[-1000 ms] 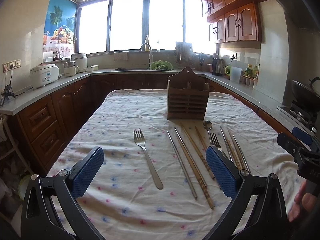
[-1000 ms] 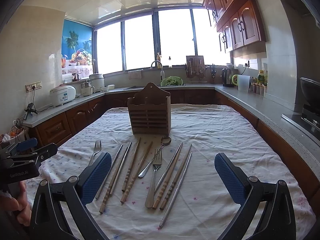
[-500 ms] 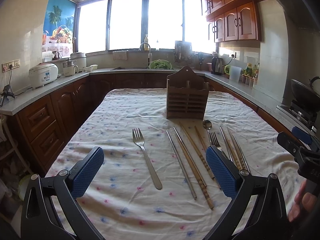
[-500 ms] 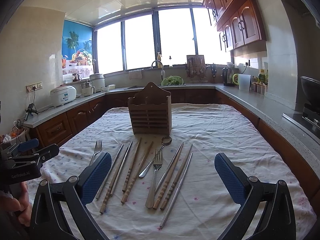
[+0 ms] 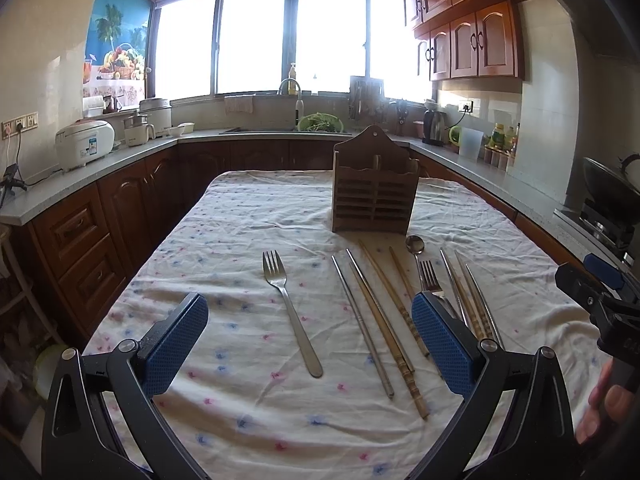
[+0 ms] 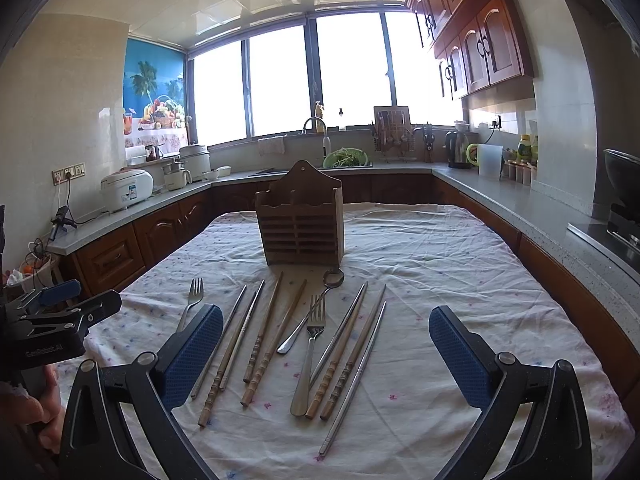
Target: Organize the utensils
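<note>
A brown wooden slatted utensil holder (image 5: 375,196) (image 6: 301,224) stands upright mid-table. In front of it lie two forks, one (image 5: 292,312) apart at the left and one (image 6: 310,356) in the row, a spoon (image 6: 316,312), and several wooden chopsticks (image 6: 268,340) and metal chopsticks (image 6: 354,376), side by side on the cloth. My left gripper (image 5: 310,348) is open and empty above the near table edge, with the lone fork between its fingers. My right gripper (image 6: 326,354) is open and empty, over the near ends of the row.
The table carries a white cloth (image 6: 440,264) with small flowers. Dark wooden cabinets and grey counters ring the table on three sides, with a rice cooker (image 5: 84,148) at the left, a sink (image 5: 296,120) at the back and a stove (image 5: 604,208) at the right.
Both grippers stay open and nearly still; the left view has drifted very slightly. Nothing on the table has moved.
</note>
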Available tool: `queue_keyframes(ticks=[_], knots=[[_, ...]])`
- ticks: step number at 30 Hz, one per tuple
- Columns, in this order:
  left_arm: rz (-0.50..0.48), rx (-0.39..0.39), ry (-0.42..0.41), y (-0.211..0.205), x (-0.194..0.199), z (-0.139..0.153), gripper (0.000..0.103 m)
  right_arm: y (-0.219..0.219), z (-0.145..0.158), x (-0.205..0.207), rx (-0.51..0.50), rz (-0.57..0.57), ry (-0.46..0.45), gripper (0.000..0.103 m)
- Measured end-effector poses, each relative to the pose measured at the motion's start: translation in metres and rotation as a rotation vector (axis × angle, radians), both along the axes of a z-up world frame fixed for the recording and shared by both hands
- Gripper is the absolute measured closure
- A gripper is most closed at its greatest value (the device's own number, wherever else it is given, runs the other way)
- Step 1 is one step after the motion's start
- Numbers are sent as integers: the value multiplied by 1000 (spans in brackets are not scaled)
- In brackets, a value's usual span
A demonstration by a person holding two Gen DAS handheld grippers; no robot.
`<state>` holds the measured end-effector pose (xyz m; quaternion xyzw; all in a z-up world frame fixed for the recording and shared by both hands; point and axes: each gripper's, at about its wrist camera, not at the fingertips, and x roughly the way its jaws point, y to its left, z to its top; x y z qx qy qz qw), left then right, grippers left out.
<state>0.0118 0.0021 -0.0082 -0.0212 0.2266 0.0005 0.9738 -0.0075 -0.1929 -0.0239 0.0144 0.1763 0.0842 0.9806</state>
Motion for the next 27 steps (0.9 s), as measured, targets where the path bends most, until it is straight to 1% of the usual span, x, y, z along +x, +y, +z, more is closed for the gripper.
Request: queue_keyframes(ticks=[10,15,18,24,26,27], knots=[[1,-12,27,3,8,-5,0,-1,1,8,4,11,18,0],[9,-33,67,6,17,-9,0,-1,1,13,5,14,31,0],[-3,-53,96,7,24,-13,0,-3,0,17,5,11,41,0],[-12,-83,139,11,41,-12,0,-8,-1,31,18,21,79,1],[-15,-80,154,11,48,-11,1,-9,-1,38,20,24,97,6],[-18,-72,164,10,53,-11,2,-10,-1,42,21,26,109,11]])
